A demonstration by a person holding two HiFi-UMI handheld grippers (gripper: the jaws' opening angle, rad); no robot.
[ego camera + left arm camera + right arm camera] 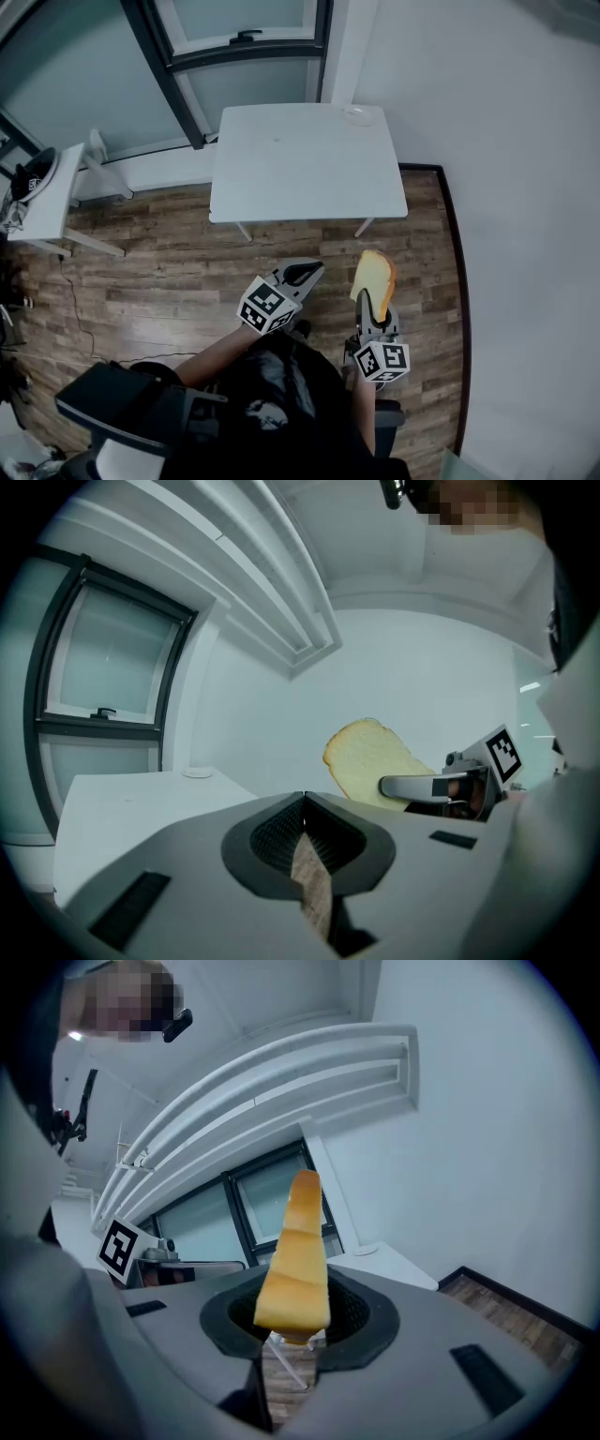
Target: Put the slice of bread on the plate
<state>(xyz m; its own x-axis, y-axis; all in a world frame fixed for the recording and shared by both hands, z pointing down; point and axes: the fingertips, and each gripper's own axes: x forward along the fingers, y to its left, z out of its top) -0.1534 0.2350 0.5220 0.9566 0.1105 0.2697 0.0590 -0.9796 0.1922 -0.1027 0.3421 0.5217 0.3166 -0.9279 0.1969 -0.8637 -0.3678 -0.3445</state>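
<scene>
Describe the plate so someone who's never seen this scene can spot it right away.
Find the white square table on the wood floor, below the window. The plate sits at its far right corner, by the white wall. Small, round and pale, it is the only dish on that tabletop.

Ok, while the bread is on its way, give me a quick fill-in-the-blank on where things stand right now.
1. The slice of bread is pinched in the claw in the person's ___ hand.
2. The left claw has its jaws together and holds ___.
3. The plate sits on the white table, near its ___ right corner as the head view shows it.

Missing words: right; nothing; far
</scene>
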